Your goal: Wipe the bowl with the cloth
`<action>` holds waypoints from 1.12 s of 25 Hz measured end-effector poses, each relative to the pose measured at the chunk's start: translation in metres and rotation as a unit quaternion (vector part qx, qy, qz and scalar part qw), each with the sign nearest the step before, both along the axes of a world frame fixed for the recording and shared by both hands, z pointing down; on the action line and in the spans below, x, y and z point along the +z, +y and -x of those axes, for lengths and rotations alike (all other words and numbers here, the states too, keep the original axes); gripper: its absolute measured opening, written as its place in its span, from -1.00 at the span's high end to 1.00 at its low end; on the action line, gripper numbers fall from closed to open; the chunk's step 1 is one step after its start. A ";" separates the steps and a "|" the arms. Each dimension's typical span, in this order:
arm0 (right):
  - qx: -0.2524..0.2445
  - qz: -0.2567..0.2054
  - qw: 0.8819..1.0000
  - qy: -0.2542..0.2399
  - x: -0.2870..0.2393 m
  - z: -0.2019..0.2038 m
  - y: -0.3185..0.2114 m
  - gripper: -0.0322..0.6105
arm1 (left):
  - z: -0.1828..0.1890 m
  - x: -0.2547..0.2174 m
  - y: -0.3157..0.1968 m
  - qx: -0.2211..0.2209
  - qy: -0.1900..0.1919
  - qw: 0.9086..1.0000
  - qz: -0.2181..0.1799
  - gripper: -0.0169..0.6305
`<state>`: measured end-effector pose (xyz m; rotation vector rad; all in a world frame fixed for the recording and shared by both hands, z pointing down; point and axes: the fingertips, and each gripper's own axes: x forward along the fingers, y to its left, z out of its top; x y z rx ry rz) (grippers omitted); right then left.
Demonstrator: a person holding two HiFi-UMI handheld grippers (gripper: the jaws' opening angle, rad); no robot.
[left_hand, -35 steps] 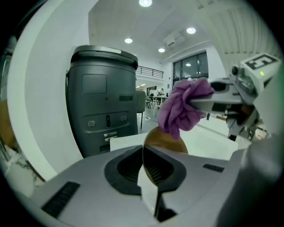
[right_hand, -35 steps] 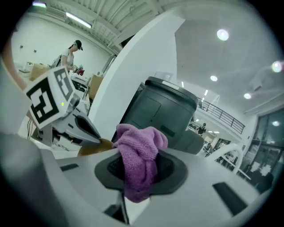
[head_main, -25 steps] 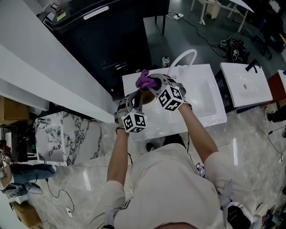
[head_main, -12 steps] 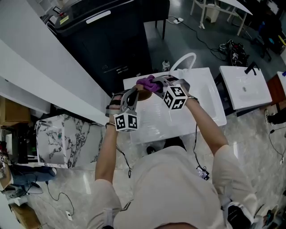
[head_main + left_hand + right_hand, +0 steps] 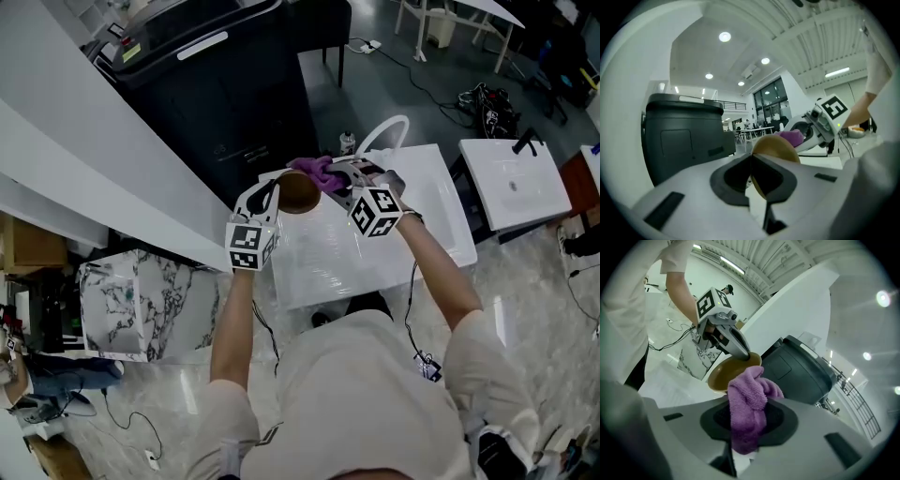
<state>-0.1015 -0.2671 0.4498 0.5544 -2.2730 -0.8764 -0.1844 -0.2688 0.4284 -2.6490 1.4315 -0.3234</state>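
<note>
A brown bowl point(image 5: 297, 190) hangs in the air above the white sink unit point(image 5: 412, 246), tipped on its side. My left gripper point(image 5: 275, 194) is shut on its rim; in the left gripper view the bowl point(image 5: 774, 146) rises edge-on from between the jaws. My right gripper point(image 5: 336, 179) is shut on a purple cloth point(image 5: 317, 172), which sits against the bowl's far side. In the right gripper view the cloth point(image 5: 749, 406) bulges out of the jaws and reaches the bowl's point(image 5: 725, 373) open hollow. The left gripper point(image 5: 746, 355) shows there clamping the rim.
A white curved tap point(image 5: 387, 127) arches over the basin point(image 5: 427, 197) at the right of the sink unit. A dark cabinet point(image 5: 230, 89) stands behind it. A second white basin point(image 5: 514, 178) lies to the right, a marble-patterned block point(image 5: 141, 300) to the left.
My left gripper has risen and rolled, lifting the bowl and turning it onto its side. The right gripper with the cloth stays against the bowl and has shifted slightly.
</note>
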 end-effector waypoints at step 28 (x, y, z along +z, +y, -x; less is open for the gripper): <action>0.127 0.118 0.956 -0.235 0.038 -0.018 0.056 0.62 | -0.021 0.081 0.022 -0.050 0.646 0.711 0.275 0.90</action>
